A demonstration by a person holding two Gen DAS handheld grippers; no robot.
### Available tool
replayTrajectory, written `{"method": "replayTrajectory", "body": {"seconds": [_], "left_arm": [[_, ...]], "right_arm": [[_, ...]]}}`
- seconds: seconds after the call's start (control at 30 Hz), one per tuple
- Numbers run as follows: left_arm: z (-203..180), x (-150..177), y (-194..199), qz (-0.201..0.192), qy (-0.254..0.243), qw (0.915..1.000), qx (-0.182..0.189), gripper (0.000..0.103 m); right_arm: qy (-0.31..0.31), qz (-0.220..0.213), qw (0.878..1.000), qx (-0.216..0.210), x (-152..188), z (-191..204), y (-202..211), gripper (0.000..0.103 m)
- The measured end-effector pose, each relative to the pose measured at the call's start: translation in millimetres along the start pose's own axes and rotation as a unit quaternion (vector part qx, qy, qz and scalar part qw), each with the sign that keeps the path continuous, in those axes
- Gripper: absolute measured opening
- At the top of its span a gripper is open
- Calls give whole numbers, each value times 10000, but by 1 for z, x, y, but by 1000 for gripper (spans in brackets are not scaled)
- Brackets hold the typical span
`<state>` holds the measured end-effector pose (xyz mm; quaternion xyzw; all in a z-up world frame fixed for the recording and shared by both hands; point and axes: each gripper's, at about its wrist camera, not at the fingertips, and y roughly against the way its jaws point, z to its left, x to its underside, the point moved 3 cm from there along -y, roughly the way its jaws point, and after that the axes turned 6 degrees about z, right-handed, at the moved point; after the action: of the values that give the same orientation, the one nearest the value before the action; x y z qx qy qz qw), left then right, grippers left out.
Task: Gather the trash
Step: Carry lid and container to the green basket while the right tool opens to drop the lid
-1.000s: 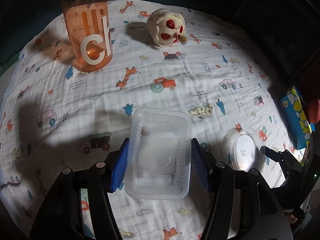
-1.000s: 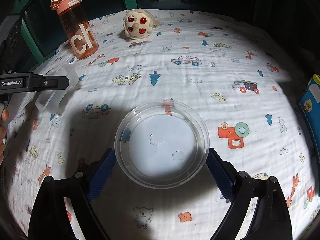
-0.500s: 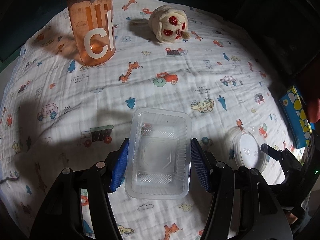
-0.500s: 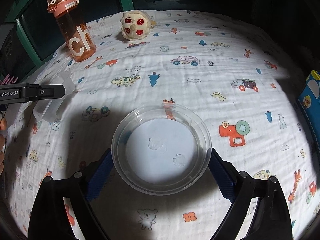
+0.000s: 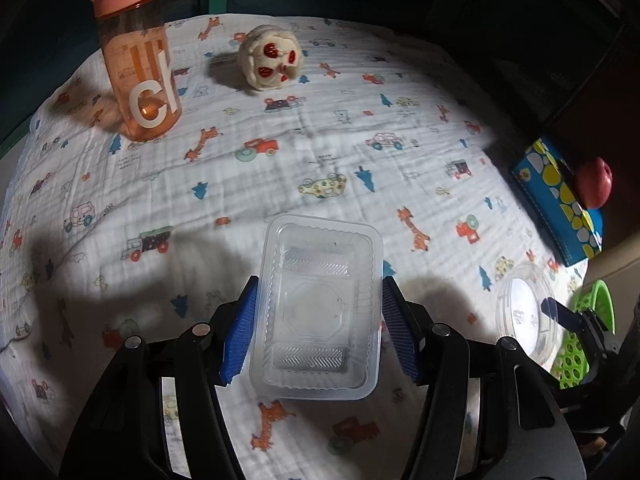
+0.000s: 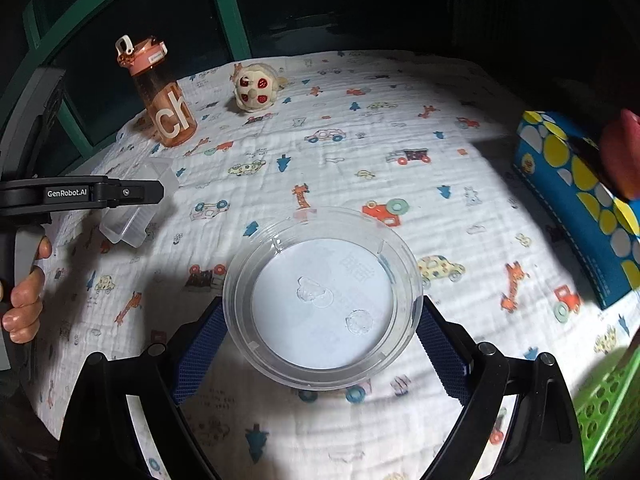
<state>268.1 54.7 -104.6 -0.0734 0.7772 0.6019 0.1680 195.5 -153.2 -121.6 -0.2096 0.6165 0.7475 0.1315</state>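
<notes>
1. We see a cloth [image 5: 328,128] with a cartoon print covering the whole surface, wrinkled, lit in the middle, dark at the edges.
2. Blue box [image 6: 580,200] with yellow and white dots lies at the right edge of the cloth; a red round thing sits at its top in both views, too blurred to name.
3. Green basket [image 6: 608,412] with holes sits at the lower right, just beside the cloth edge; only a corner shows.
4. Left gripper [image 5: 318,320]: blue pads press both long sides of the tray [image 5: 316,308], closed on it. The tray is clear, rectangular, empty, open side up. In the right view its end pokes out under the black gripper body, seemingly raised off the cloth.
5. Right gripper [image 6: 320,344]: blue pads touch opposite sides of the tub [image 6: 324,300], clamped on it. The tub is clear, round, shallow, with a white bottom and a few droplets. In the left view it shows at the far right, next to the basket; we cannot tell if it is off the cloth.
6. Orange bottle [image 5: 138,60] stands upright at the far left of the cloth, white letters on it, lid on.
7. Plush toy [image 5: 272,58], cream with red spots, lies near the bottle, to its right, apart from it.
8. Bare fingers [image 6: 24,300] wrap the left gripper handle at the left edge of the right view.
</notes>
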Motion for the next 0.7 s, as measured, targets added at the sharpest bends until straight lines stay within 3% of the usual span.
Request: {"method": "replayTrajectory", "body": {"seconds": [0.23,0.37,0.7], "left_arm": [[-62,13,12,-51,-461,9987,232,59],[-102,19,17,-65,-729,9965,410,59],[-188,32,15,55,-1300,9888,726,59]], "right_arm": [[-599,-422,9972,172,44,-54,71,89],[-959,-628,9922,481,74,-100,115,89],[-1769,-429,9727,1441,151,-214,159,89]]}}
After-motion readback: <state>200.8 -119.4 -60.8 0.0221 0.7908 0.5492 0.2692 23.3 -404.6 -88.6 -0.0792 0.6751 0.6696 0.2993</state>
